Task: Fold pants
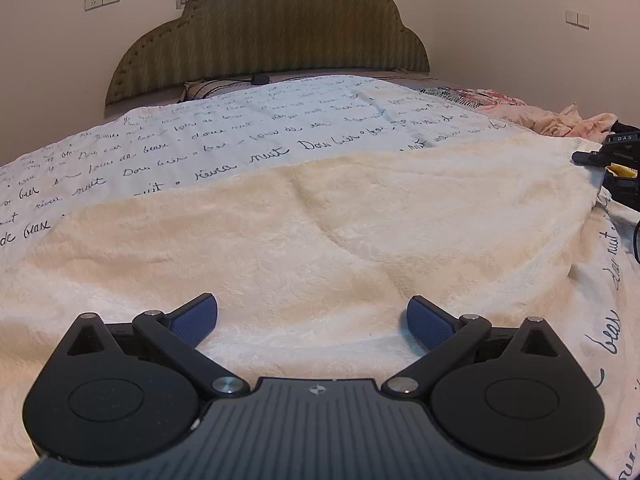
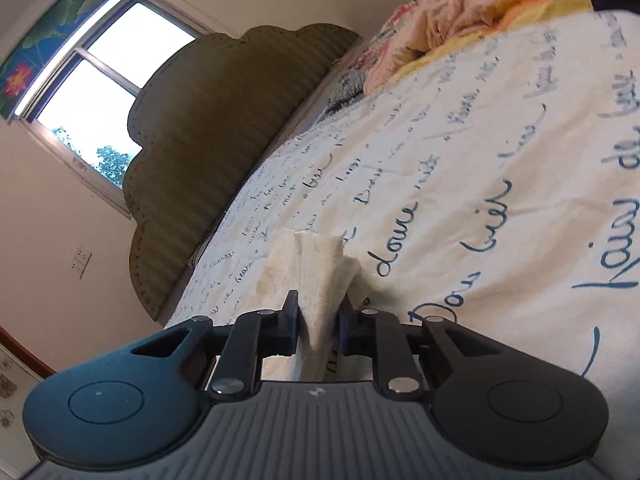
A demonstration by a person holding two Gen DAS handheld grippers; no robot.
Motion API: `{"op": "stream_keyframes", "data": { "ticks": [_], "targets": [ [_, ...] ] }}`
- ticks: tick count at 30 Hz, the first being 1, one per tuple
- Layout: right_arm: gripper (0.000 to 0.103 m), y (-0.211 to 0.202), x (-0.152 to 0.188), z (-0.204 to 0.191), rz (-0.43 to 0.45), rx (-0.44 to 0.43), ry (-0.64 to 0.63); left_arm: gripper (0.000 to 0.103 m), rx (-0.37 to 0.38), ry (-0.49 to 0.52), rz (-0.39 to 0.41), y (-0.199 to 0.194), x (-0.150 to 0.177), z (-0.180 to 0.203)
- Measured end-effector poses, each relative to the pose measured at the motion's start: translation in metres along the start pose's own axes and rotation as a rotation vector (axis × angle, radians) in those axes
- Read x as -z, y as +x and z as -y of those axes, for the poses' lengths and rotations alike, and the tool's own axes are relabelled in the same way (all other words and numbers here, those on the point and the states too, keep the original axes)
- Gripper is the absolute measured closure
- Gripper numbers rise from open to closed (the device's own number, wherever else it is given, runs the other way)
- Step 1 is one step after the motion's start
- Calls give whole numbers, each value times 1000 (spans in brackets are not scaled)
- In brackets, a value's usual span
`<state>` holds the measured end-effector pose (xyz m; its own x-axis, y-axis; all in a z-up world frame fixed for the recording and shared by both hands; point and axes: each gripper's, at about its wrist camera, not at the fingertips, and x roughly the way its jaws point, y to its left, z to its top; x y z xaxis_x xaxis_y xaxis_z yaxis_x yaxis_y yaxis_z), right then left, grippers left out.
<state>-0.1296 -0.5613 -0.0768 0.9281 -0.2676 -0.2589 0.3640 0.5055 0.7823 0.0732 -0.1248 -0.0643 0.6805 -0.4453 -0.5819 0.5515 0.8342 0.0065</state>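
Note:
The cream fleece pants [image 1: 320, 232] lie spread flat across the bed in the left wrist view. My left gripper [image 1: 313, 318] is open and empty, low over the near part of the pants. My right gripper [image 2: 318, 320] is shut on a bunched edge of the pants [image 2: 320, 280] and holds it above the bedspread, tilted. The right gripper also shows in the left wrist view [image 1: 612, 160] at the far right edge of the pants.
A white bedspread with blue handwriting print [image 1: 200, 136] covers the bed. A green scalloped headboard [image 1: 272, 40] stands at the back. Pink and yellow bedding [image 2: 460, 12] is piled at the far right. A window [image 2: 96, 92] is in the wall.

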Motion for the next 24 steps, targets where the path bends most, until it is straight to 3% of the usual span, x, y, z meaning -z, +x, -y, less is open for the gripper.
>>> {"op": "stream_keyframes", "data": {
  "ticks": [3, 5, 10, 14, 18, 20, 24],
  "targets": [
    [88, -9, 3, -27, 21, -39, -131, 4, 59, -70, 24, -7, -8, -8],
    [88, -14, 7, -49, 21, -69, -232, 3, 180, -211, 27, -7, -20, -18],
    [88, -23, 27, -98, 31, -115, -479, 3, 511, -555, -84, 26, -54, -29],
    [88, -32, 51, -124, 29, -136, -663, 3, 660, -683, -121, 52, -71, -16],
    [88, -46, 80, -148, 25, -177, -853, 1, 842, -891, -142, 75, -68, -8],
    [88, -54, 98, -160, 23, -200, -960, 1, 889, -971, -163, 84, -63, -6],
    [88, -62, 136, -179, -6, -244, -1147, 1, 884, -1009, -133, 87, -57, -8]
  ]
}}
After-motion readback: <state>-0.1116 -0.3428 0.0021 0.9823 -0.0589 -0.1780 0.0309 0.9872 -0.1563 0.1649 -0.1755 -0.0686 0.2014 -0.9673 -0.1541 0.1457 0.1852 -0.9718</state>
